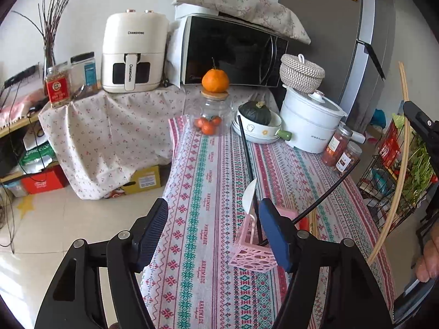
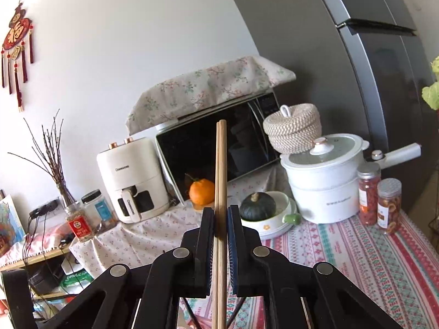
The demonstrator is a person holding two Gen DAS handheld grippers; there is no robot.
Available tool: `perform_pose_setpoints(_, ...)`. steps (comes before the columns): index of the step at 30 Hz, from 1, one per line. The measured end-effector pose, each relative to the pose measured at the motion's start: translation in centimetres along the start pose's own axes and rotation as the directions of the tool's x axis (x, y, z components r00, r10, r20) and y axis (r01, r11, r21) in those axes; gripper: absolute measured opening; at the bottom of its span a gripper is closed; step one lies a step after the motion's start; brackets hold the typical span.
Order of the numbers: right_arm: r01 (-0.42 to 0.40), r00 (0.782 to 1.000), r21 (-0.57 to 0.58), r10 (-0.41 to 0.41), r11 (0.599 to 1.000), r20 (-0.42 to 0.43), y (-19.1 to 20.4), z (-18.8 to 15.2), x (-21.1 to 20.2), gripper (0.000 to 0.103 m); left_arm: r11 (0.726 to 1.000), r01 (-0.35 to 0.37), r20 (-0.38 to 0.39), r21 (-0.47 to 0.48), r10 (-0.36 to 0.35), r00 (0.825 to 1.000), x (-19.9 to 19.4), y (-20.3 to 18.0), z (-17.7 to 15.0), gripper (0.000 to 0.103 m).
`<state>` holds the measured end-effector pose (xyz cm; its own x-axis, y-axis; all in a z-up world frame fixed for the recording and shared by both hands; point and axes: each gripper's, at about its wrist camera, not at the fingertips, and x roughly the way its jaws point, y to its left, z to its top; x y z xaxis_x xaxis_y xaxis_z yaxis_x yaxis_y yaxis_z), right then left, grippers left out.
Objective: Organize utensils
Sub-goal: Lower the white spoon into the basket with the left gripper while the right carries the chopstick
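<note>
The left gripper point(image 1: 214, 230) hangs over the table's point(image 1: 197, 192) near left edge with its two fingers spread wide and nothing between the pads. Just beside its right finger stands one pink lattice holder point(image 1: 248, 249), on the patterned cloth near the table's near end. In the holder stand two black chopsticks point(image 1: 248, 164), one leaning towards the far end, the other slanting towards the right edge, and one white utensil point(image 1: 251, 194) whose kind cannot be told.

The right gripper point(image 2: 220, 213) has its two fingers narrowed onto a pair of wooden chopsticks point(image 2: 221, 164), two sticks side by side, pointing up and away. In the left wrist view that pair shows as a long pale curve beyond the table's right edge.

Along the table's far end stand one glass jar point(image 1: 211, 115) with one orange point(image 1: 215, 80) on its lid, one bowl point(image 1: 260, 131) holding one dark squash point(image 1: 255, 113), and one white pot point(image 1: 310, 120). Two clear snack jars point(image 1: 341, 150) sit at the right edge.
</note>
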<state>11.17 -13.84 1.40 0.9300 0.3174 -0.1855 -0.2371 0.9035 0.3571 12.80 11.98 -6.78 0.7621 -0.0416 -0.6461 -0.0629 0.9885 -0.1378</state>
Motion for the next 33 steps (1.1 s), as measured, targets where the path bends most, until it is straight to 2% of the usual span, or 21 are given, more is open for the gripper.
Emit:
perform_pose_setpoints(5,0.016,0.999,-0.043,-0.015,0.999,0.038,3.3,-1.8,2.6,0.008,1.000,-0.022,-0.081,-0.018,0.020,0.996,0.5,2.6,-0.9,0.071)
perform_pose_setpoints(9,0.057,0.995,-0.060,-0.052,0.997,0.082,5.2,-3.2,4.6,0.008,1.000,-0.023,-0.089,-0.017,0.022,0.996,-0.1,4.1,-1.0,0.071)
perform_pose_setpoints(12,0.110,0.989,-0.075,-0.101,0.991,0.110,6.1,-4.5,5.9,0.008,0.999,-0.030,-0.085,-0.013,0.029,0.996,-0.4,5.0,-1.0,0.071)
perform_pose_setpoints(17,0.225,0.966,-0.128,-0.204,0.966,0.161,7.2,-6.7,7.7,0.008,0.999,-0.021,-0.098,-0.030,0.018,0.995,-0.4,5.9,-1.1,0.071)
perform_pose_setpoints(29,0.275,0.957,-0.068,-0.267,0.959,0.112,6.7,-9.8,10.1,0.010,1.000,-0.018,-0.097,-0.025,0.016,0.995,-0.1,5.6,-1.1,0.071)
perform_pose_setpoints(33,0.260,0.965,-0.051,-0.258,0.964,0.040,6.1,-10.8,10.1,0.011,0.999,-0.026,-0.104,-0.022,0.024,0.994,0.2,5.5,-1.2,0.071)
